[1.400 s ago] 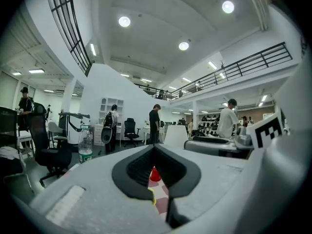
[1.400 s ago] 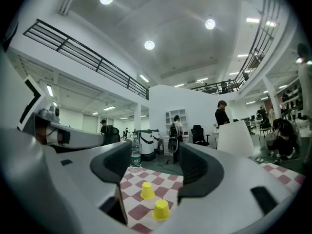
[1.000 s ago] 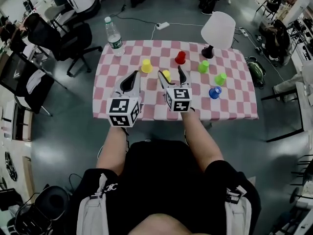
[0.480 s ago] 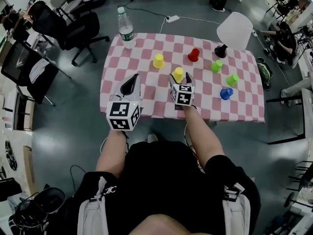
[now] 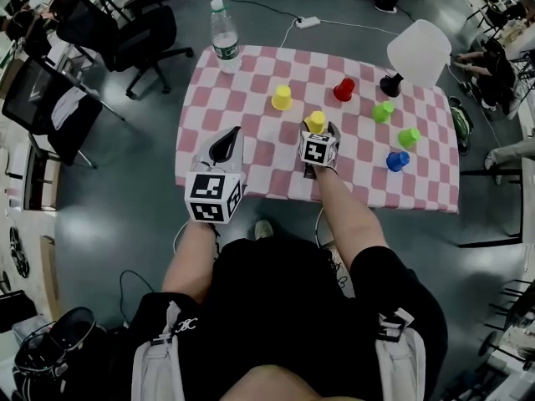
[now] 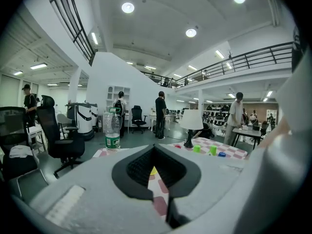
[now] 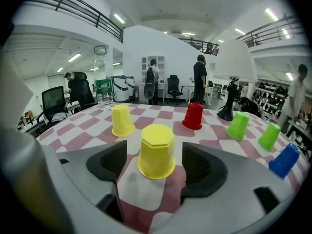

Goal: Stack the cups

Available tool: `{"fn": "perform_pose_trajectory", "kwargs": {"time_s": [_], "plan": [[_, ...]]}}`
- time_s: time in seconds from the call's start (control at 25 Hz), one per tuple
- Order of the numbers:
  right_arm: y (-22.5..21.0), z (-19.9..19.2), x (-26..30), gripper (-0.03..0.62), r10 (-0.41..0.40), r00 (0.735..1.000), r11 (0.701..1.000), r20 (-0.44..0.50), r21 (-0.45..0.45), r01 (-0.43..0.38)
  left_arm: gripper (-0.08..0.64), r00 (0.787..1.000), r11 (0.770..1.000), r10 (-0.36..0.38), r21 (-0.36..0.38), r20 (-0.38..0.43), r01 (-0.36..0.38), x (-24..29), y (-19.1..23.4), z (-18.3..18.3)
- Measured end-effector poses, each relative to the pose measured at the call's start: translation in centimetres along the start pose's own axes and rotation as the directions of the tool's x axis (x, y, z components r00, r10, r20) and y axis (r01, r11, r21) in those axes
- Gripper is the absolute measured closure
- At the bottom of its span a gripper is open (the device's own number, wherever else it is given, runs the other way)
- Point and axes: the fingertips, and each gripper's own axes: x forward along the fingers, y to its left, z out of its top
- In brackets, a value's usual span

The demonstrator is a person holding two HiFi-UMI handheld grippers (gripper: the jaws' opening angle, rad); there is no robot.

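Note:
Several upturned cups stand on the pink checked table [image 5: 251, 161]. The nearer yellow cup [image 5: 315, 121] [image 7: 157, 150] sits between the spread jaws of my right gripper [image 5: 316, 127] [image 7: 156, 156], which is open; the pads flank the cup with small gaps on both sides. A second yellow cup [image 5: 282, 98] [image 7: 122, 120] stands further left. Beyond are a red cup [image 5: 343, 89] [image 7: 193, 116], two green cups [image 5: 382, 111] [image 5: 409, 137] and a blue cup [image 5: 398, 160] [image 7: 284, 161]. My left gripper [image 5: 233, 134] [image 6: 155, 149] hovers over the table's near left part, shut and empty.
A water bottle [image 5: 224, 34] [image 6: 111, 129] stands at the far left corner of the table. A white lamp [image 5: 418, 50] [image 7: 234, 67] stands at the far right. Office chairs [image 5: 125, 32] sit on the floor beyond the left side.
My right gripper has moved forward, so the nearer yellow cup now sits between its jaws. The left gripper has stayed about where it was.

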Motion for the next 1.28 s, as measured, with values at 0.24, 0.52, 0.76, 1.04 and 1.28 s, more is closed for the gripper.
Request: {"fn": "perform_pose_trajectory", "kwargs": {"time_s": [0.24, 0.52, 0.76, 1.04, 1.28], "plan": [[0.1, -0.9, 1.8, 0.241, 0.009, 0.999, 0.999, -0.054, 0.032, -0.008, 0.545, 1.000, 1.000, 0.014, -0.011, -0.008, -0.014, 0.3, 1.2, -0.3], [-0.2, 0.4, 1.1, 0.354, -0.012, 1.000, 1.000, -0.018, 0.011, 0.013, 0.545, 1.000, 1.000, 0.015, -0.016, -0.005, -0.015, 0.7, 1.1, -0.2], [-0.5, 1.8, -1.3, 0.354, 0.012, 1.000, 1.000, 0.018, 0.015, -0.013, 0.545, 1.000, 1.000, -0.008, -0.017, 0.010, 0.009, 1.0, -0.1, 0.5], [-0.8, 3.6, -5.3, 0.355, 0.052, 0.998, 0.999, 0.045, -0.015, -0.051, 0.545, 0.998, 0.998, -0.064, -0.008, 0.026, 0.064, 1.9, -2.2, 0.9], [-1.4, 5.1, -9.6, 0.355, 0.077, 0.992, 0.997, 0.098, -0.016, -0.076, 0.545, 0.993, 0.993, -0.116, -0.003, 0.031, 0.116, 2.8, -4.0, 1.3]]}}
